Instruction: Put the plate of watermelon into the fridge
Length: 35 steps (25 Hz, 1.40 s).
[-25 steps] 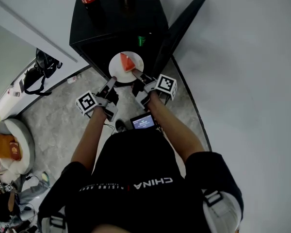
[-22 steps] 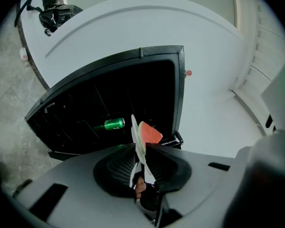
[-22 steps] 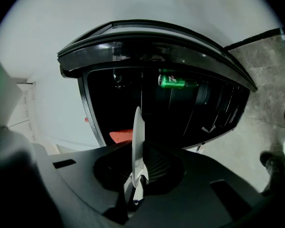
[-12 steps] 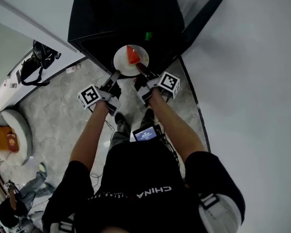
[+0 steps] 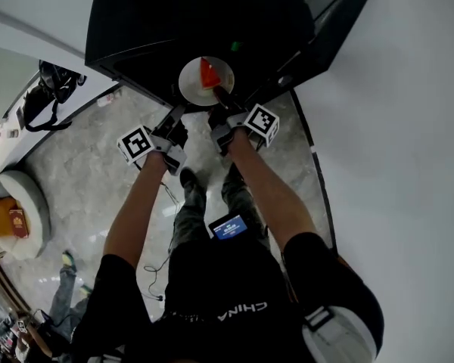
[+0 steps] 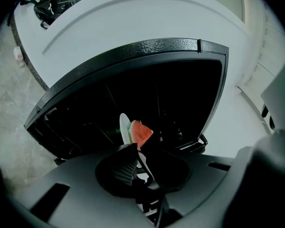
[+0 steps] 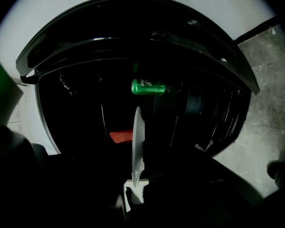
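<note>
A white plate (image 5: 194, 84) carries a red watermelon wedge (image 5: 209, 72) and hangs at the mouth of the open black fridge (image 5: 197, 21). My left gripper (image 5: 183, 110) is shut on the plate's near-left rim. My right gripper (image 5: 218, 95) is shut on its near-right rim. In the left gripper view the plate (image 6: 124, 127) shows edge-on with the wedge (image 6: 142, 133) just past my left gripper (image 6: 133, 148). The right gripper view shows the plate's thin edge (image 7: 137, 141) rising from my right gripper (image 7: 135, 180), with the watermelon (image 7: 121, 136) to its left against the dark fridge interior (image 7: 85, 108).
The fridge door (image 5: 329, 32) stands open to the right. A green can (image 7: 148, 87) lies inside the fridge. A dark bag (image 5: 49, 89) rests on the white counter at the left. A round pale cushion (image 5: 19, 210) sits on the stone floor (image 5: 98, 180).
Both grippers and the plate have moved forward to the fridge opening. The bottles on top of the fridge have left the head view.
</note>
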Each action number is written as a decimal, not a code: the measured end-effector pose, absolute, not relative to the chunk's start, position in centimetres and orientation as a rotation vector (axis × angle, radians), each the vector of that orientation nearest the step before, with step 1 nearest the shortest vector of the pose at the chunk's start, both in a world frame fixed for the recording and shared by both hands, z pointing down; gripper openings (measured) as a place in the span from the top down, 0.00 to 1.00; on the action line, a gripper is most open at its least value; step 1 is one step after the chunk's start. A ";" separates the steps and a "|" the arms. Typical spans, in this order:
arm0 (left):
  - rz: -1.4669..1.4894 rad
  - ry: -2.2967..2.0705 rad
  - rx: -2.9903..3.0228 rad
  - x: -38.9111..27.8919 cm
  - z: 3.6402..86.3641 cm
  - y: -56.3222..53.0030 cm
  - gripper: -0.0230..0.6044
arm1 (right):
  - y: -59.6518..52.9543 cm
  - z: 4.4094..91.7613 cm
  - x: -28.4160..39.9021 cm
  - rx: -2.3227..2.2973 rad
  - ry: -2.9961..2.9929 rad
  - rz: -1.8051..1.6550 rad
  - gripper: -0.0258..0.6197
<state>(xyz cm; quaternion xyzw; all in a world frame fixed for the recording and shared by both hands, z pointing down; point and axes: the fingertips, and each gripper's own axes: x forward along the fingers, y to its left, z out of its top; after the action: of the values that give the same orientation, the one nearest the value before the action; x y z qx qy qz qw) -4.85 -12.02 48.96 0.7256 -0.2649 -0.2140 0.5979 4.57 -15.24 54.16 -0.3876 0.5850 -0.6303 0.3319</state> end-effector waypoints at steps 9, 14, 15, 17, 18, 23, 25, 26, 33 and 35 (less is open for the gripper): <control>-0.517 -0.605 1.655 -5.7 53.3 -11.9 0.88 | -17.4 60.1 3.7 -1.044 1.503 -1.636 0.90; -0.486 -0.603 1.659 -5.9 55.1 -11.9 0.88 | -18.1 61.6 3.3 -1.058 1.491 -1.625 0.90; -0.477 -0.597 1.663 -5.7 55.4 -12.0 0.88 | -18.3 61.9 3.3 -1.059 1.490 -1.624 0.90; -0.457 -0.585 1.670 -5.2 56.0 -12.2 0.88 | -18.5 62.2 3.2 -1.058 1.486 -1.619 0.90; -0.447 -0.581 1.670 -5.0 56.4 -12.2 0.88 | -18.6 62.3 3.2 -1.053 1.481 -1.614 0.90; -0.412 -0.565 1.674 -3.7 58.4 -13.0 0.88 | -19.5 62.6 3.1 -1.032 1.474 -1.601 0.90; -0.395 -0.560 1.680 -3.0 59.2 -13.4 0.88 | -19.9 62.7 3.1 -1.028 1.489 -1.600 0.90; -0.390 -0.559 1.678 -2.7 59.6 -13.7 0.88 | -20.1 62.8 3.1 -1.030 1.497 -1.601 0.90; -0.368 -0.503 1.683 -0.5 60.5 -15.1 0.88 | -20.9 62.7 3.0 -1.008 1.501 -1.607 0.90; -0.363 -0.491 1.678 -0.1 60.7 -15.3 0.88 | -21.0 62.8 3.1 -1.014 1.508 -1.612 0.90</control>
<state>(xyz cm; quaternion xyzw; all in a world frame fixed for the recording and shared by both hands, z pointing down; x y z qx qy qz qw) -0.06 -15.31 60.73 0.7318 -0.2144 -0.1583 0.6273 3.11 -21.03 62.80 -0.3914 0.5818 -0.6218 0.3488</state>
